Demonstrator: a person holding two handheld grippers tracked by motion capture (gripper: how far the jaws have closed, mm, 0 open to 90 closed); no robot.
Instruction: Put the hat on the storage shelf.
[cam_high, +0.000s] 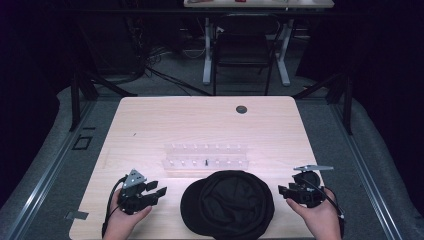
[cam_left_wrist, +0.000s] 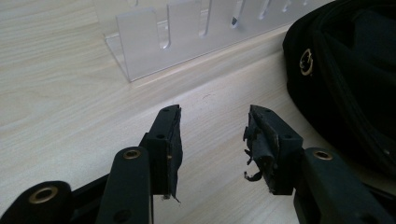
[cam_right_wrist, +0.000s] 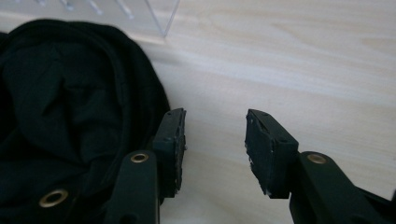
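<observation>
High view: black cap (cam_high: 228, 204) lies upside down at the table's (cam_high: 150, 125) near edge, between left gripper (cam_high: 155, 189) and right gripper (cam_high: 284, 190).
Left gripper view: brass eyelet (cam_left_wrist: 306, 61) inside cap; no readable writing.
Rack: clear slotted rack (cam_high: 206, 155) beyond cap.
Jaws: both grippers' 2 jaws spread wide, holding nothing.

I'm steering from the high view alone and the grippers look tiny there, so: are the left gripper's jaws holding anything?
Observer: No. The left gripper has its jaws apart with only bare table between them.
Operator: And the right one?
Observer: The right gripper is open too, with nothing between its jaws; one jaw sits right at the edge of the black cap.
Operator: Any detail on the cap I can't make out?
Observer: A small brass-coloured eyelet shows on its side in the left gripper view.
Operator: What is the rack made of?
Observer: The clear plastic rack has slots cut in its wall.
</observation>
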